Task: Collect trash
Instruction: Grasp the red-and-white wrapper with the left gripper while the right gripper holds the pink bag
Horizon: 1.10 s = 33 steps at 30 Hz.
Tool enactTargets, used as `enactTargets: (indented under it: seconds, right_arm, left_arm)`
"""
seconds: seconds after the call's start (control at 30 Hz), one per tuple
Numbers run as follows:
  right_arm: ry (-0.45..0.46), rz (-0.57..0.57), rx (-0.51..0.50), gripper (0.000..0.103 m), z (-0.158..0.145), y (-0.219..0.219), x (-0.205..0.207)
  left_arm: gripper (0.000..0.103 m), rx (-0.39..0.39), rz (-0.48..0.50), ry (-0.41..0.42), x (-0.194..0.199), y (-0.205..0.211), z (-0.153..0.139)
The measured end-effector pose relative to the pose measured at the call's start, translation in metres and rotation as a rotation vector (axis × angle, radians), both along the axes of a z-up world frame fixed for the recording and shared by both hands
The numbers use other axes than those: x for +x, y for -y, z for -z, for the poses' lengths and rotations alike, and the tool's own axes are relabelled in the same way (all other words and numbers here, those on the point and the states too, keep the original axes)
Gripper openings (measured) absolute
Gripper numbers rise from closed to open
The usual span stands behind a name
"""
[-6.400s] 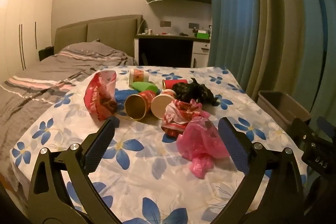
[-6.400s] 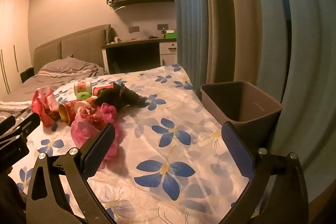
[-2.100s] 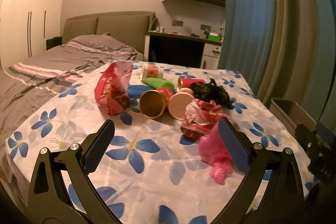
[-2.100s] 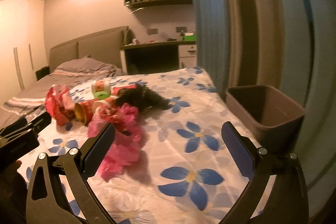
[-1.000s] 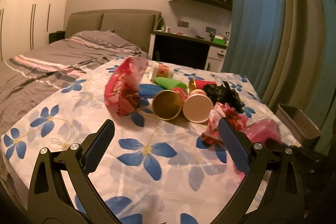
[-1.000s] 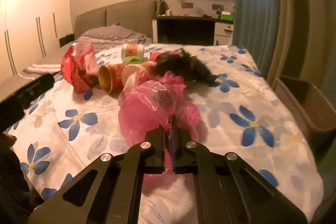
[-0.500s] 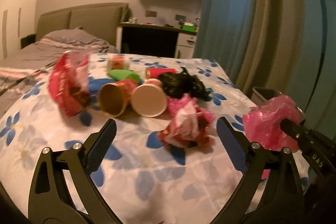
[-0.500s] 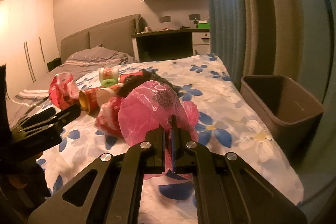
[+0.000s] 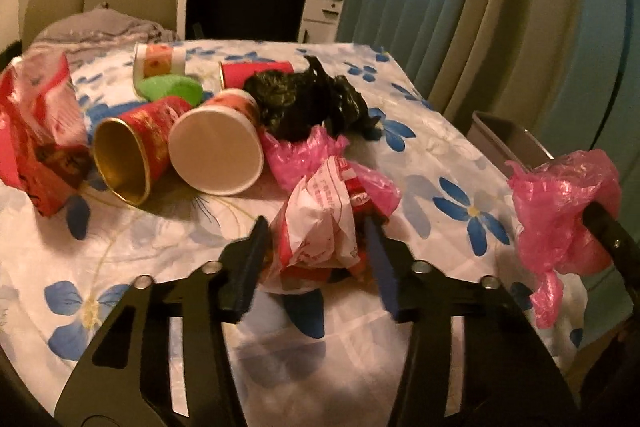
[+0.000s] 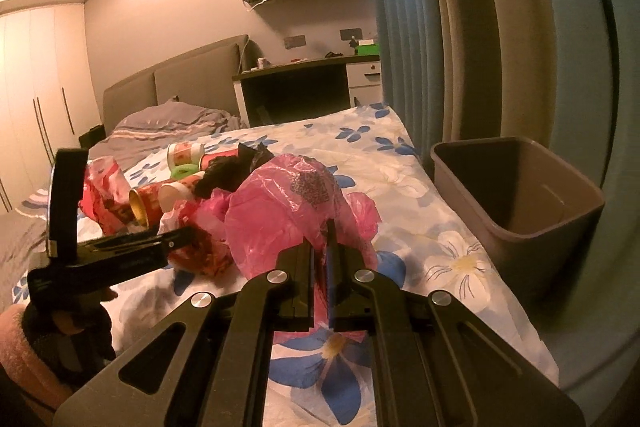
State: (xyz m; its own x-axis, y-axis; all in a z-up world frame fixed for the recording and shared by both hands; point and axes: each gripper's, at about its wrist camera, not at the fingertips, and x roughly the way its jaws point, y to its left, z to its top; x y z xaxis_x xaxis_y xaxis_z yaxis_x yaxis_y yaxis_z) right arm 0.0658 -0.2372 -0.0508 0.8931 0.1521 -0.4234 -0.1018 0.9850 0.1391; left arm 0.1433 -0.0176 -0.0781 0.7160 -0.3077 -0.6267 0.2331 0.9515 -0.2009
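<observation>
Two pickups are in hand at once on the flowered bed (image 9: 160, 235), and the brown bin (image 10: 520, 195) beside the bed's right edge serves as the landmark. The right claw (image 10: 320, 263) is clamped tight on a pink plastic bag (image 10: 288, 211), lifted clear of the bed and near the bin, on the bed side of it. The left claw (image 9: 316, 259), farther from the bin, has just been closing, and its jaws now stand about half open around a crumpled red-and-white wrapper (image 9: 320, 215); whether the pads already press on it cannot be told. The remaining litter, a gold-lined cup (image 9: 132, 155), a white-lined cup (image 9: 216, 151), a black bag (image 9: 308, 103) and a red snack bag (image 9: 36, 131), lies farther still from the bin. In my judgement the next move calls for carrying the pink bag over the bin's open mouth and letting go, while the left claw finishes its squeeze and lifts.
</observation>
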Motion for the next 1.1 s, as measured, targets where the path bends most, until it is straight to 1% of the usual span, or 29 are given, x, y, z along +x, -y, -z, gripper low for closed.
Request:
enactTargets:
  seconds: [0.03, 0.07, 0.1, 0.2, 0.27, 0.37, 0.47, 0.6, 0.83, 1.1]
  right_arm:
    - [0.000, 0.000, 0.003, 0.005, 0.000, 0.001, 0.000]
    - [0.000, 0.000, 0.006, 0.005, 0.000, 0.002, 0.000]
    - [-0.001, 0.000, 0.008, 0.005, -0.001, 0.003, 0.001]
    - [0.001, -0.001, 0.016, 0.005, -0.001, 0.005, 0.001]
    - [0.004, 0.006, 0.008, 0.005, -0.002, 0.005, 0.000]
    - [0.009, 0.016, -0.006, 0.005, -0.003, 0.005, -0.003]
    - [0.010, 0.028, -0.011, 0.005, -0.006, 0.009, -0.003]
    - [0.025, 0.034, -0.010, 0.005, -0.012, 0.010, -0.008]
    - [0.094, 0.057, -0.010, 0.005, -0.033, 0.023, -0.021]
    - [0.152, 0.102, 0.001, 0.005, -0.050, 0.046, -0.029]
  left_arm:
    - [0.040, -0.006, 0.001, 0.002, 0.000, -0.001, 0.000]
    - [0.034, -0.013, 0.003, 0.002, -0.001, -0.001, 0.000]
    - [0.030, -0.021, 0.003, 0.000, -0.001, -0.003, 0.000]
    - [0.022, -0.029, -0.008, 0.017, -0.007, -0.005, -0.003]
    - [0.020, -0.034, -0.031, 0.052, -0.017, -0.008, -0.009]
    - [0.020, -0.051, -0.061, 0.123, -0.040, -0.016, -0.023]
    - [0.020, -0.052, -0.075, 0.171, -0.059, -0.021, -0.038]
    - [0.020, -0.034, -0.089, 0.211, -0.072, -0.020, -0.055]
    - [0.020, -0.050, -0.085, 0.252, -0.079, -0.014, -0.079]
    - [0.020, -0.043, -0.050, 0.296, -0.075, 0.009, -0.099]
